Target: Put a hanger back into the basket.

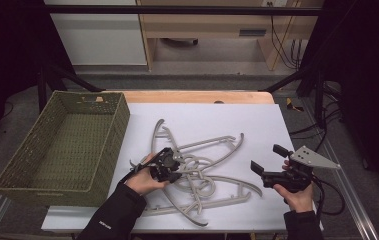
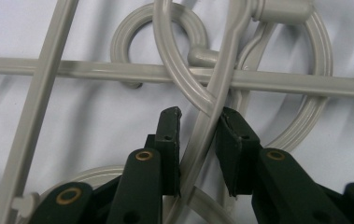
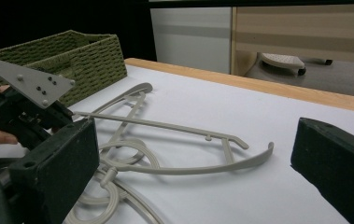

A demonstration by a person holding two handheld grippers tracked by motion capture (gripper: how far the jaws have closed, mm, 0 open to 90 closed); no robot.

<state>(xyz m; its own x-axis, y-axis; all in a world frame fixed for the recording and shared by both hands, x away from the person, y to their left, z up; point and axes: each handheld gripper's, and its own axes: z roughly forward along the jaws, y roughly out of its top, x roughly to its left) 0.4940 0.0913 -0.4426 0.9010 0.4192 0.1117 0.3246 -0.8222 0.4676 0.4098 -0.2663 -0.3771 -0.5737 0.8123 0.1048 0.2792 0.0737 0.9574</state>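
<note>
On the white sheet point(image 1: 217, 120) that covers the tabletop, a tangle of grey plastic hangers point(image 1: 202, 175) lies near the front edge, between the person's two hands. They are smooth, matte, moulded pieces: thin curved shoulder arcs, straight cross bars with small pegs, and round hook loops that overlap one another. Through the left gripper view, one slim curved hanger rod point(image 2: 202, 135) runs up between the two black jaws, crossing a straight bar and two rings behind it.

Down at the middle of the pile, the left gripper point(image 1: 171, 164) has its jaws drawn close around that rod; the right-hand pad touches it, while a thin sliver of white sheet shows between the rod and the other pad, so the pinch is not complete. The left hand point(image 1: 144, 181) grasps the tool from below.

Off to the right of the hangers, the right gripper point(image 1: 267, 157) is held above the sheet with its jaws spread wide and nothing between them, a grey three-cornered plate on top, held by the right hand point(image 1: 297, 196).

Left of the pile stands a rectangular woven basket point(image 1: 104, 150) of olive-green cord, coarse in texture. A wooden table edge point(image 1: 197, 96) shows beyond the sheet.
</note>
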